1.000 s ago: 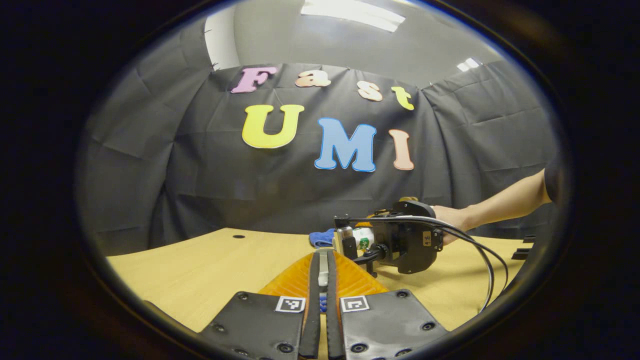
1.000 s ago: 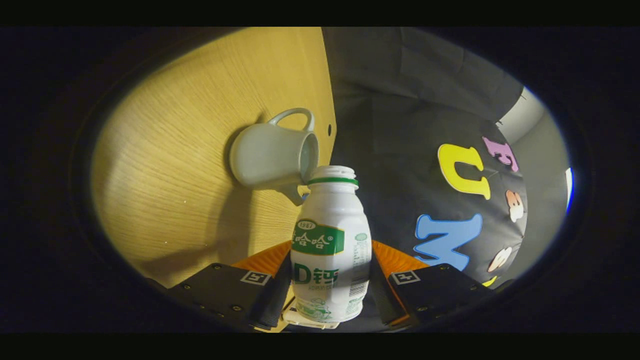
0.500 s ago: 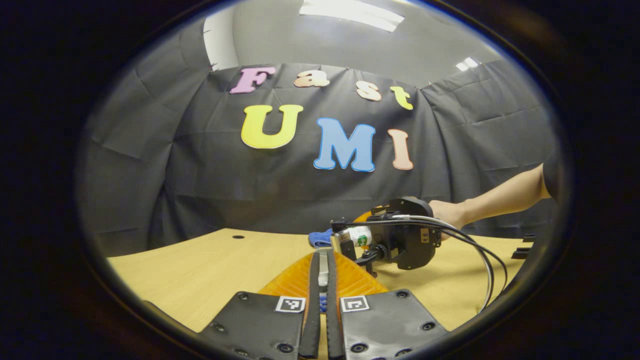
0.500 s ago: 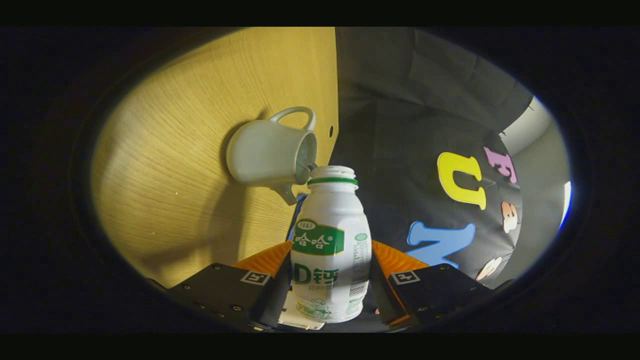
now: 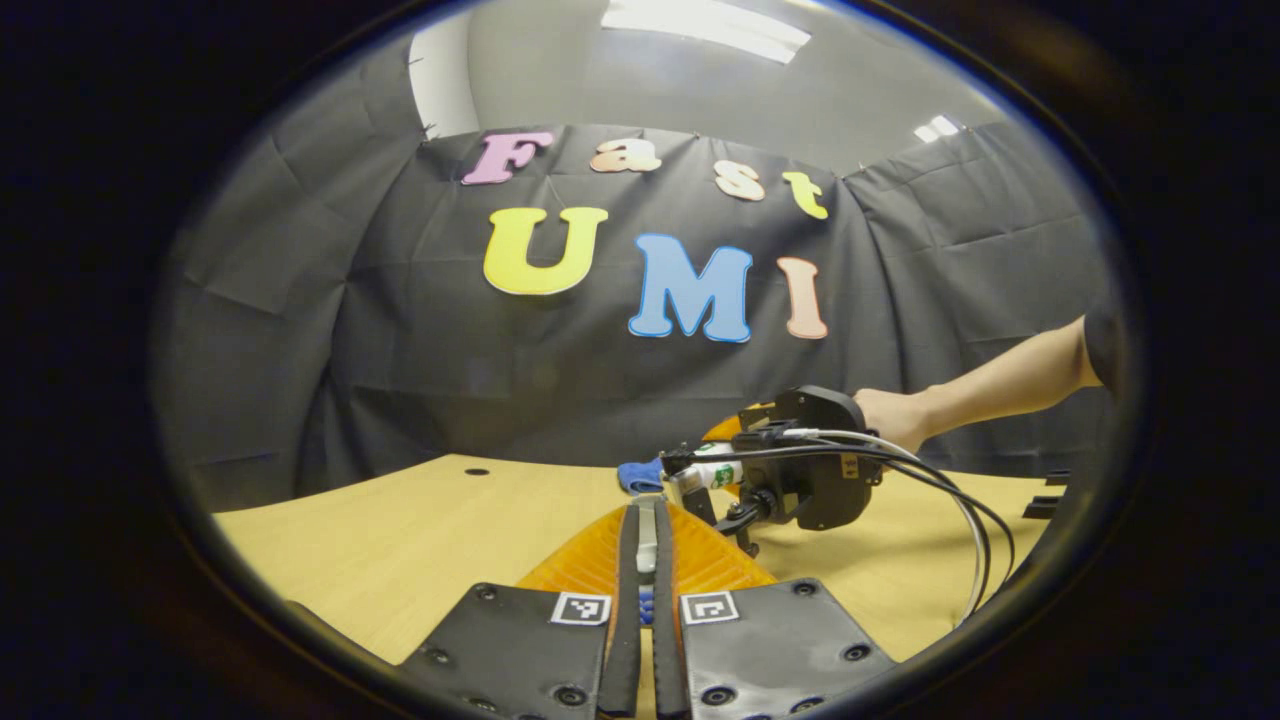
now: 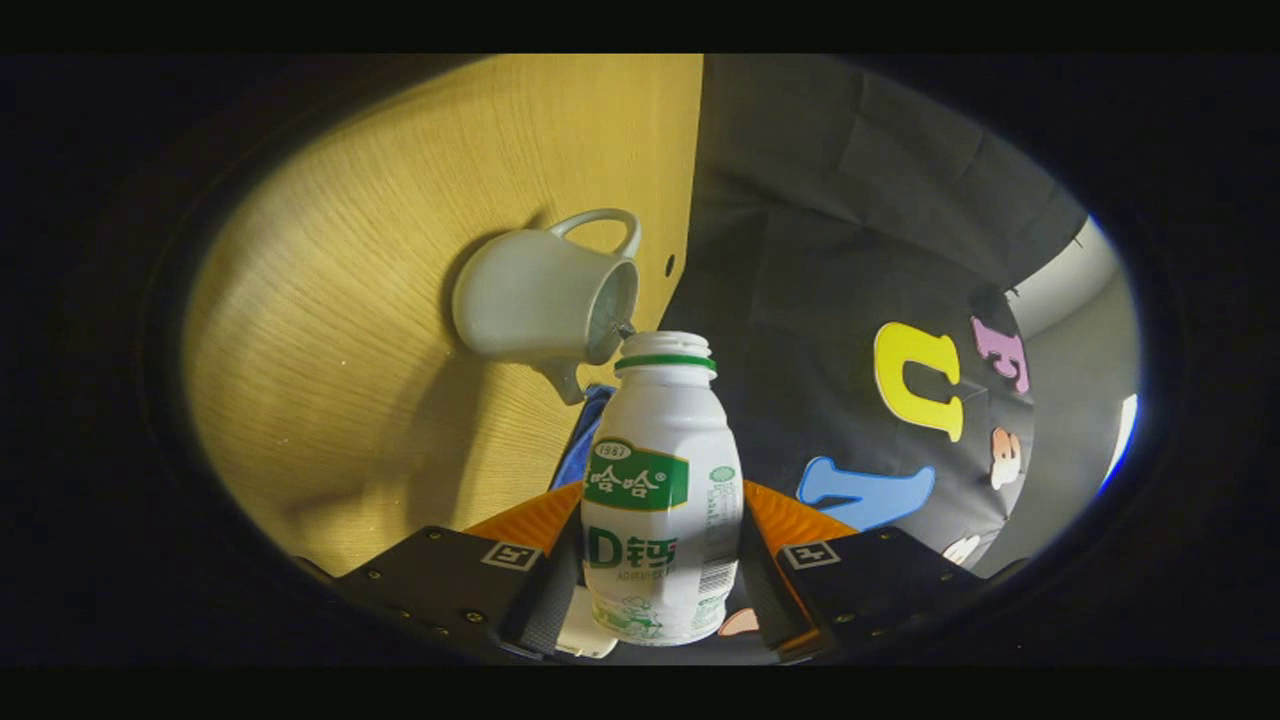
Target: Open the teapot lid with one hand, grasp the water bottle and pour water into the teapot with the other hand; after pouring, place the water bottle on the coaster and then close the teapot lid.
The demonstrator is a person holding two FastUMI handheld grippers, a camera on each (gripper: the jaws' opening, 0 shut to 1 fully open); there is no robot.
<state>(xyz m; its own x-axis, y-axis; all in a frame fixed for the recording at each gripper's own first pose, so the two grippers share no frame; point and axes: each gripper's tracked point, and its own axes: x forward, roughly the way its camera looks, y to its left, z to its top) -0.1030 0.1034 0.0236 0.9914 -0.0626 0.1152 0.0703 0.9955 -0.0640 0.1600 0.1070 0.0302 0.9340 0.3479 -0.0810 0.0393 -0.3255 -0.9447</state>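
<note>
Right gripper [image 6: 660,590]: fingers clamped on water bottle [image 6: 662,500], tipped, mouth at open teapot [image 6: 545,300] rim on desk [image 6: 330,330]; left gripper [image 5: 641,560]: fingers pinched together (contents unclear); advice: tilt gradually, mouth over opening.

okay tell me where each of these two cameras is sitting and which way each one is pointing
Left gripper view: rides on the left gripper, held level low over the table, facing the booth wall; its own fingers show pressed close together at the bottom, with the right gripper and a hand beyond.
Right gripper view: rides on the right gripper, rolled sideways, looking along the water bottle at the open teapot; its own fingers clamp the bottle.
Shared: the bottle, table, wall and blue cloth.
</note>
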